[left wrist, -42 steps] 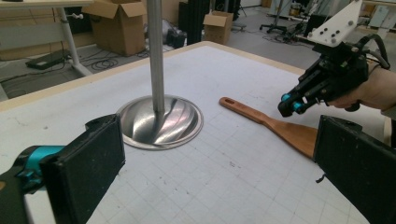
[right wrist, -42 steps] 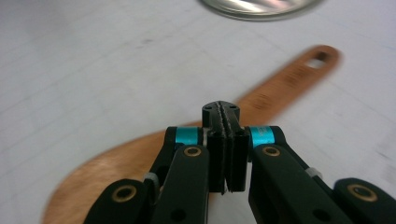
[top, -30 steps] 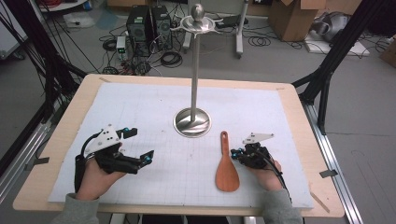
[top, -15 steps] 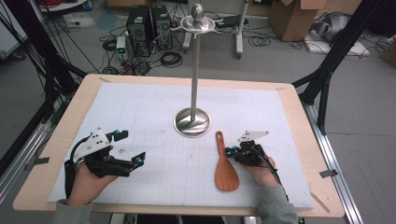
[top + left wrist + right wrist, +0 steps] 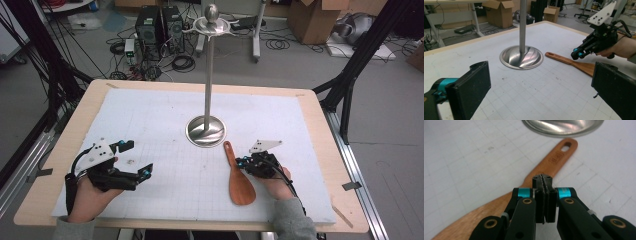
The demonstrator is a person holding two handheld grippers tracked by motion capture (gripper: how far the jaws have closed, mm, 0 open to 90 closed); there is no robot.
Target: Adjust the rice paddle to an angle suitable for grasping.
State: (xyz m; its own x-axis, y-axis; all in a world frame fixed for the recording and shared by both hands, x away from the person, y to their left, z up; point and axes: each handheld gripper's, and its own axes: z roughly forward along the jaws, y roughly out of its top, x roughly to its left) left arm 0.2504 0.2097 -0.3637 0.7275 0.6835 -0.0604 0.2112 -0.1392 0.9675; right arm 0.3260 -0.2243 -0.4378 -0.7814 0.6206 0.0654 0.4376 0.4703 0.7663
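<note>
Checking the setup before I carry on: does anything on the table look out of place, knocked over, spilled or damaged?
Nothing stands out. The wooden spatula lies flat on the gridded mat, its handle end close to the metal stand, which is upright. The right gripper is shut above the spatula handle; the left gripper is open, off to the side.

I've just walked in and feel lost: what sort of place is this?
Most likely a research lab or workshop. A gridded table stands among computer towers, loose cables on the floor and cardboard boxes.
</note>
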